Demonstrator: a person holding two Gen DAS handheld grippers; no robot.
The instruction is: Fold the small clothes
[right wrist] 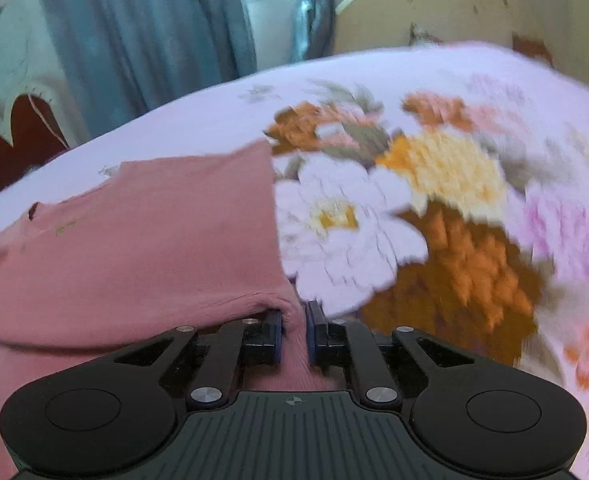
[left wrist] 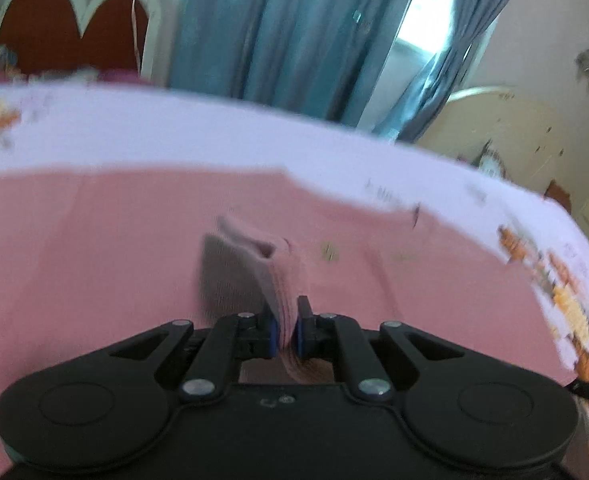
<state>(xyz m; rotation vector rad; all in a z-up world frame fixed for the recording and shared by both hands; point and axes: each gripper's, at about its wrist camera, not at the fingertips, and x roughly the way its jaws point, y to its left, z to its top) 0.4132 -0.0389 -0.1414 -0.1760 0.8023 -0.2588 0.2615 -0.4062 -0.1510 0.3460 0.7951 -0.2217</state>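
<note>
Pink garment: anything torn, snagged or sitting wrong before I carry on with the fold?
Nothing stands out. The pink garment lies on the floral bedspread, with an edge pinched in the left gripper and another in the right gripper. Motion blur hides fine detail.

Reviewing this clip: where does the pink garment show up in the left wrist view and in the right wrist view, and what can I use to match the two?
Left wrist view: the pink garment fills the middle and lower left; a fold is pinched in the left gripper.
Right wrist view: it lies at left; its edge is pinched in the right gripper.
Shared landmark: the blue curtain behind the floral bedsheet.
</note>
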